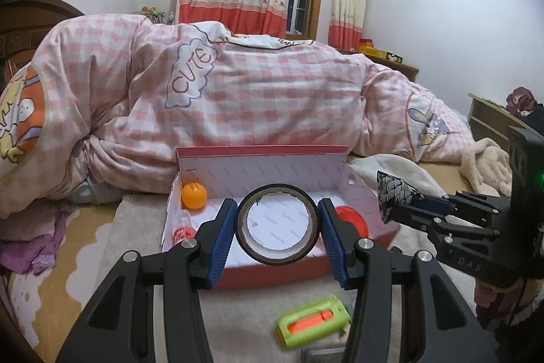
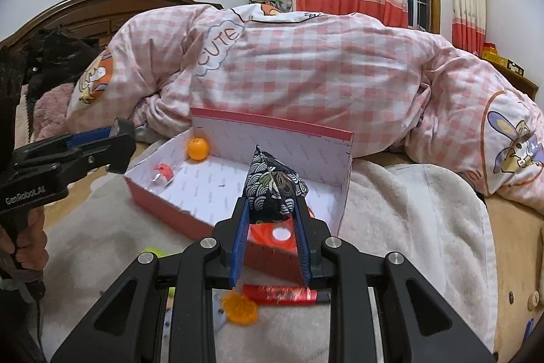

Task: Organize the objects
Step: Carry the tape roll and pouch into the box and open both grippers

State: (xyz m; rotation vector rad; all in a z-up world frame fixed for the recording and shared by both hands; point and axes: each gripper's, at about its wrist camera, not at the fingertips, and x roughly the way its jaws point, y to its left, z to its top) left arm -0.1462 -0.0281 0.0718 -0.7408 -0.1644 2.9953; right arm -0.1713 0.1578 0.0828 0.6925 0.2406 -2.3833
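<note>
Left wrist view: left gripper (image 1: 277, 223) clamped partway open across the outer rim of a tape roll (image 1: 278, 224), 2 blue pads (image 1: 222, 235) pressing opposite sides, roll held upright just above the near part of the open pink box (image 1: 261, 174). Probably light and stiff, rim likely slick, so best pinched across the full width as now; squeezing harder could oval the ring. Inside the box: 1 orange ball (image 1: 194, 195) in the far left corner, a small red-and-white item (image 1: 183, 233) by the left wall, a red disc (image 1: 353, 220) at the right. Green case (image 1: 313, 319) lying outside on the blanket. Right wrist view: right gripper (image 2: 271, 213) nearly closed on a dark patterned pouch (image 2: 273, 189), held at its lower bulge above the near right corner of the box. Looks soft, light, squashy; likely to sag or slip, so a grip on the fullest part seems safest. Same ball, red-and-white item and red disc visible inside; a red wrapped stick (image 2: 284, 295) and an orange cap (image 2: 239, 308) outside, near the front wall.
</note>
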